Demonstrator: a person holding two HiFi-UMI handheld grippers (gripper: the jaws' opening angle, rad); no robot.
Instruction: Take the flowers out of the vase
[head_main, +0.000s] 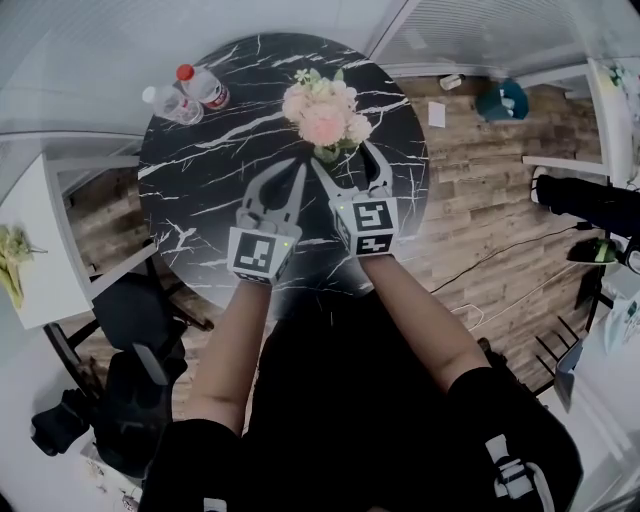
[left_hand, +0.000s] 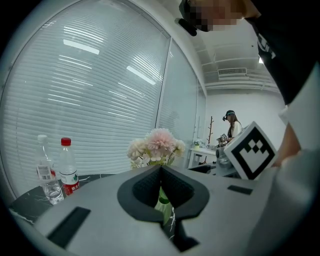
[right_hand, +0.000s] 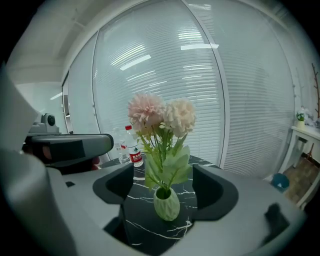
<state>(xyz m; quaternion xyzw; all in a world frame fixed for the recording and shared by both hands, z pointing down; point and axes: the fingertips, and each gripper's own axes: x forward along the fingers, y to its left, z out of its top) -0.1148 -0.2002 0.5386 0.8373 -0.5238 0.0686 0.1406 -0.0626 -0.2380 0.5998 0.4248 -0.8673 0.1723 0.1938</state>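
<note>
**Left tool.** My left tool (head_main: 297, 168) is closed. In the left gripper view its pads (left_hand: 150, 182) meet at the tips and clamp nothing. It hangs over the table (head_main: 200, 190), tips pointing at the vase (head_main: 327, 153) from that vase's left. The head view does not settle whether the tips touch the vase. The right gripper view shows this tool (right_hand: 65, 147) off to the left, clear of the leaves.

**Right tool.** My right tool (head_main: 343, 156) is open wide. In the right gripper view the vase (right_hand: 166, 202) stands upright on the table (right_hand: 145, 227) between the two pads (right_hand: 117, 185). There is a gap on each side, and neither pad touches the vase or the stems. The tool grips nothing.

**Flowers.** The flowers (head_main: 322, 110) sit in the vase, stems inside its mouth. The pink and cream heads (right_hand: 160, 115) rise above the pads, and green leaves spread just over the rim. The vase is small, pale green and ribbed, near the table's middle, toward the far side.

**Other items.**
- Two bottles (head_main: 190, 95) stand at the table's far-left edge, well apart from the vase. One has a red cap (left_hand: 67, 165); the other (left_hand: 47, 172) is clear.
- Blinds (right_hand: 240, 100) cover the glass wall behind the table.
- A person (left_hand: 232, 125) stands in the background in the left gripper view.
</note>
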